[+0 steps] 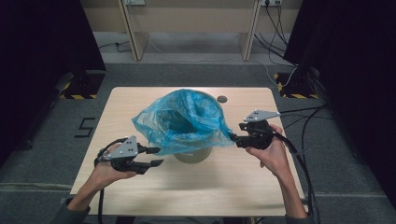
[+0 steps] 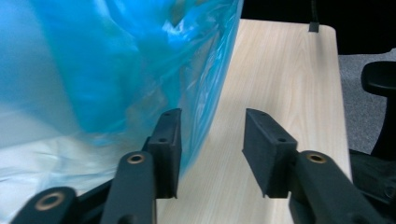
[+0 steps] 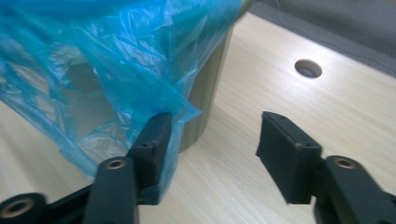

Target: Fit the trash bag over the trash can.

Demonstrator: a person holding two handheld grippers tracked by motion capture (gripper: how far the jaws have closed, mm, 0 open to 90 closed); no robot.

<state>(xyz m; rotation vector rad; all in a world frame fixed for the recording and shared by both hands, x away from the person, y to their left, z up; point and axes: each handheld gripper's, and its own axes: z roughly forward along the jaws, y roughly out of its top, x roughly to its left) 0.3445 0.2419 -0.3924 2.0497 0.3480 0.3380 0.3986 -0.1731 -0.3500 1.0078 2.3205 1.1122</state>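
Room: grey carpet is surrounding the table, with dark curtains hanging at both sides of the bin and a pale wooden desk frame standing beyond it.
Table (image 1: pixel 140 100): pale wood top is carrying the bin near its middle; a round cable hole (image 1: pixel 222 99) is sitting just beyond the bin.
Bin (image 1: pixel 192 155): round beige bin is standing upright; its lower wall is showing under the plastic on the person's side.
Bag (image 1: pixel 182 122): blue plastic bag is sitting in the bin, its mouth gaping open above the rim and its edges spreading out over the rim on both sides.
Left gripper (image 1: pixel 154 157): it is hovering just left of the bin, jaws standing apart; in the left gripper view the bag's edge (image 2: pixel 205 107) is lying against the inner face of one jaw, with nothing pinched.
Right gripper (image 1: pixel 235 138): it is hanging just right of the bin, jaws likewise parted; in the right gripper view a fold of the bag (image 3: pixel 180 116) is draping over one jaw without being clamped.
Done, by my reading: the bag is already lining the bin, and both sides look let go.
Left, by my reading: the loose edges are still flaring rather than hugging the rim, so folding them down snugly around the bin seems to be remaining.
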